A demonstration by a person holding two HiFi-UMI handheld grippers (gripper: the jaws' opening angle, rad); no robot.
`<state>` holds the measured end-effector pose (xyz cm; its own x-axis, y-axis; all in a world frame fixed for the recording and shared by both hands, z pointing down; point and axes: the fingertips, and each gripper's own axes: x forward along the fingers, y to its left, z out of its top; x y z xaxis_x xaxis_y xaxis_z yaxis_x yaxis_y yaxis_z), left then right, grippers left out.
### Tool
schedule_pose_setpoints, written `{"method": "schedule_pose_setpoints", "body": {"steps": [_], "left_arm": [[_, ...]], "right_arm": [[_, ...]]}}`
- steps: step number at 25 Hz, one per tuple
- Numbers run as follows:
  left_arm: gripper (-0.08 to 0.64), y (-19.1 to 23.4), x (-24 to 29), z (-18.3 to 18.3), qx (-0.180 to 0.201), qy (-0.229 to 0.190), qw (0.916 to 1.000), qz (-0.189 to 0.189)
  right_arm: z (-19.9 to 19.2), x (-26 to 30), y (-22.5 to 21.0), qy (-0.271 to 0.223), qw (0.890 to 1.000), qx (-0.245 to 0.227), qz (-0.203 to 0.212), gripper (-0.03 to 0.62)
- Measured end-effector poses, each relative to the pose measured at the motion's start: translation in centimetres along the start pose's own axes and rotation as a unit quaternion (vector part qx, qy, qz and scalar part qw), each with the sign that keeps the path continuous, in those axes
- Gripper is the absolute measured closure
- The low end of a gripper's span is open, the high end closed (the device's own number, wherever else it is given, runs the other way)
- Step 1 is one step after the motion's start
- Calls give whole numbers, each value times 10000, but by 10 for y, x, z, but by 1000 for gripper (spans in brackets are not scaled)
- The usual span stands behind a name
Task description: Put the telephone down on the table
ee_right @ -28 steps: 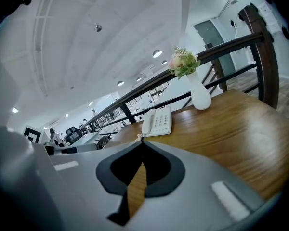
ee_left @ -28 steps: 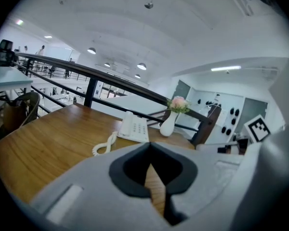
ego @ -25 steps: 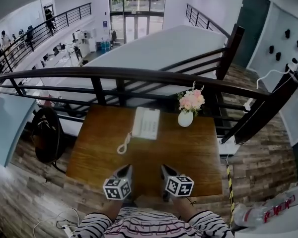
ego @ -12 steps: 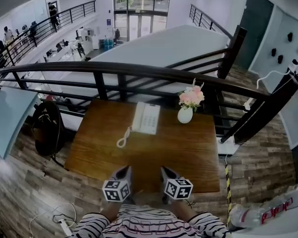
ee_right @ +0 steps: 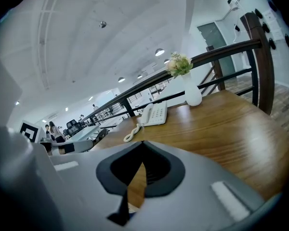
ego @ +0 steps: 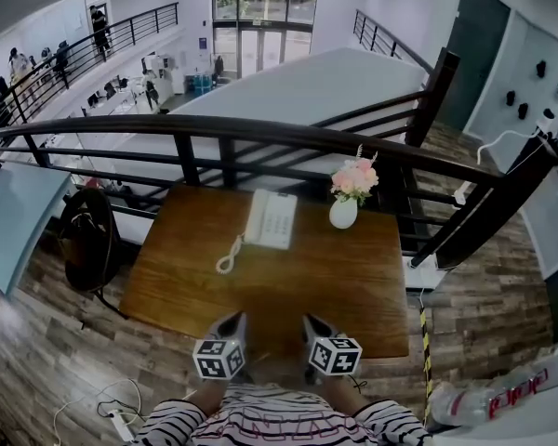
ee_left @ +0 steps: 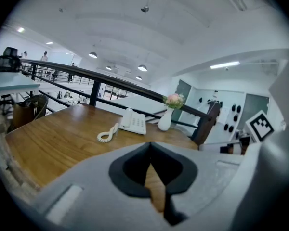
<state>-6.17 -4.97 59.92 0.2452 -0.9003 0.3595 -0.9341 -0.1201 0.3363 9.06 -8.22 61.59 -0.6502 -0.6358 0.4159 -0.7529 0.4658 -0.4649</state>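
- Resting on the far half of the table [ego: 298, 286]: telephone [ego: 272, 219], coiled cord at its near left.
- Flower vase [ego: 343, 214] stands just right of it.
- Left gripper [ego: 234, 321] and right gripper [ego: 309, 322] sit at the near edge, jaws closed together, holding nothing.

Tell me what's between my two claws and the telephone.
Only bare tabletop, as the head view shows. The left claw and right claw are shut at the near edge; the telephone has its coiled cord left of that stretch.
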Motion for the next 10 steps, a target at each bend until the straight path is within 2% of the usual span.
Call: {"method": "schedule_pose_setpoints", "body": {"steps": [10], "left_arm": [[558, 5, -7, -4, -8, 18, 10000, 12]], "right_arm": [[-3, 0, 8, 3, 10000, -97, 12, 594]]}}
